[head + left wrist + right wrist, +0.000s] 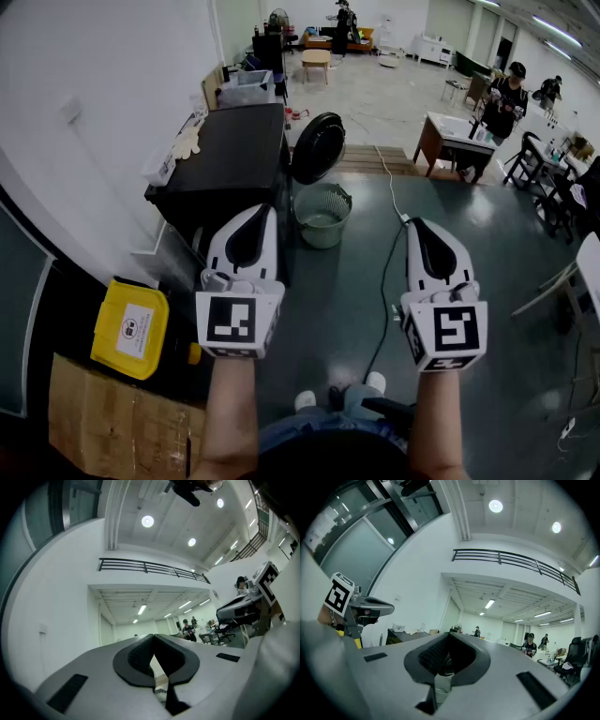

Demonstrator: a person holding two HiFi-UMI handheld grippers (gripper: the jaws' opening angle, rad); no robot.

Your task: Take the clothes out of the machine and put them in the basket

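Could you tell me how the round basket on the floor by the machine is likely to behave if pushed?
The basket looks like thin perforated plastic and seems empty, so it is probably light. On the smooth floor it would likely slide rather than tip, being wide and low.

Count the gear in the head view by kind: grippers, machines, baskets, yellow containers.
Grippers: 2, the left gripper and the right gripper, both shut and empty
Machine: 1, black, round door open
Basket: 1
Yellow container: 1
Total: 5
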